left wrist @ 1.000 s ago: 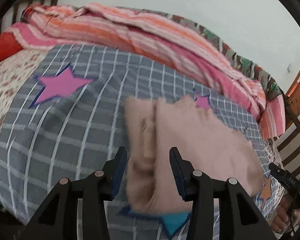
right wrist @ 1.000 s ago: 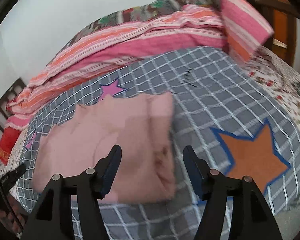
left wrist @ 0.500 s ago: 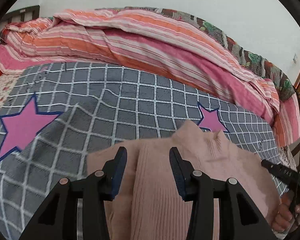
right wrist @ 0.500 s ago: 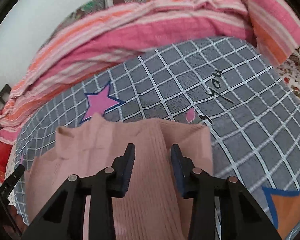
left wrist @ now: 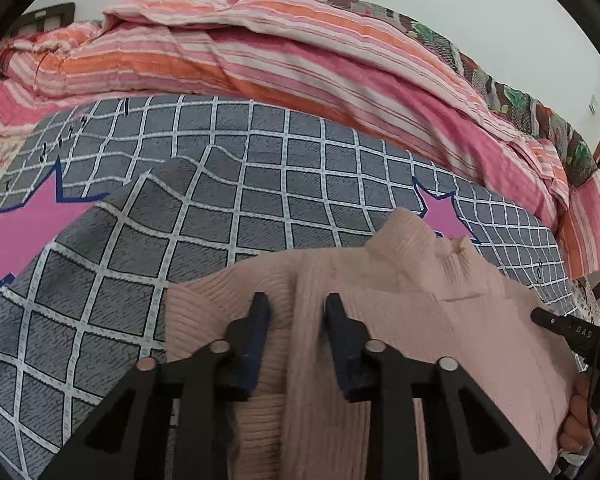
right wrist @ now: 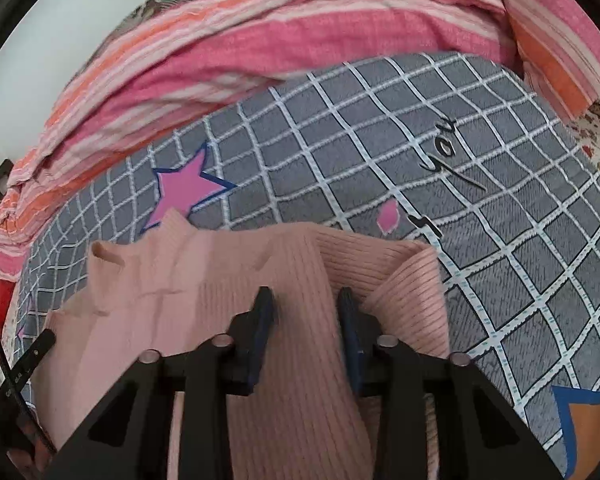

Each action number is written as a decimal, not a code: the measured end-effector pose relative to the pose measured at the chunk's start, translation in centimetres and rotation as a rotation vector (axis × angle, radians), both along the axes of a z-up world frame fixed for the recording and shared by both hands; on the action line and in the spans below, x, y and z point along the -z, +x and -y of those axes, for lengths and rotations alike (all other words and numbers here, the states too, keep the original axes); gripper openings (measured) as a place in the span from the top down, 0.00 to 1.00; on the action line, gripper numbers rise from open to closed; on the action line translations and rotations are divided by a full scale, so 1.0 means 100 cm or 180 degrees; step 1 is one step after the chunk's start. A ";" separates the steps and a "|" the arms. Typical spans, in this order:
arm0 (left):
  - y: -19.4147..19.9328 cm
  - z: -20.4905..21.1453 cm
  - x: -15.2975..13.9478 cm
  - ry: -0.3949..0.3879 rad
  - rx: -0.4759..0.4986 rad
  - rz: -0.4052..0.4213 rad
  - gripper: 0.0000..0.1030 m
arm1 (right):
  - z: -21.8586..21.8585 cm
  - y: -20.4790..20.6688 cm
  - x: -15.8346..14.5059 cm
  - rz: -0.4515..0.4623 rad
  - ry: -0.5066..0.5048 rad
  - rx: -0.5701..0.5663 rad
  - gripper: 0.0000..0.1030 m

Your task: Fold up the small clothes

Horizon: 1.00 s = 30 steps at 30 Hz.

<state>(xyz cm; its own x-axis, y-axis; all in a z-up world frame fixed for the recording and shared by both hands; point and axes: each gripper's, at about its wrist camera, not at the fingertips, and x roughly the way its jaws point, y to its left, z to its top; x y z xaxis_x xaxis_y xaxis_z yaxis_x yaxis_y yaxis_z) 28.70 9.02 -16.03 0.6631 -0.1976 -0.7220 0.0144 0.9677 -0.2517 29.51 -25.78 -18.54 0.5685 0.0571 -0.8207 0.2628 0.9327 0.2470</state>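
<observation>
The pink ribbed sweater (left wrist: 440,312) lies flat on the grey checked bedsheet (left wrist: 228,216), collar at the far end and hem toward the person, so its long axis runs straight away from both grippers. Each sleeve is turned in over the body and forms a raised ridge running the same way. The left gripper (left wrist: 294,310) straddles the ridge on the sweater's left side, and the right gripper (right wrist: 306,306) straddles the matching ridge (right wrist: 300,264) on its right side; both point steeply down at the cloth, so each hand is nearest its own side and neither has to cross over. Both sets of jaws are closing with the ribbed fabric between them; the pads look close against the fold, but whether they already pinch it firmly is hard to tell. A fold of hem toward collar would, I judge, turn on both ridges being lifted together along that axis. The sweater's near end and hem are hidden beneath the gripper bodies in both views. In the left view, only the tip of the other gripper and some fingers (left wrist: 576,432) show at the right edge.
</observation>
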 end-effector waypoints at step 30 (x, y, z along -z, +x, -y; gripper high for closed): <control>0.010 0.001 -0.002 0.0146 -0.0176 0.0015 0.84 | -0.032 -0.005 -0.030 0.0419 -0.0160 -0.0228 0.54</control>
<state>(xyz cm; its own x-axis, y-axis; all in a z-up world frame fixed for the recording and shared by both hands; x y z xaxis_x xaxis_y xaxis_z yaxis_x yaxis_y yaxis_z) 29.68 8.93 -15.83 0.6755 -0.1272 -0.7263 -0.0384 0.9776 -0.2069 29.05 -22.62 -15.58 0.6674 0.0621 -0.7421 0.1636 0.9599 0.2275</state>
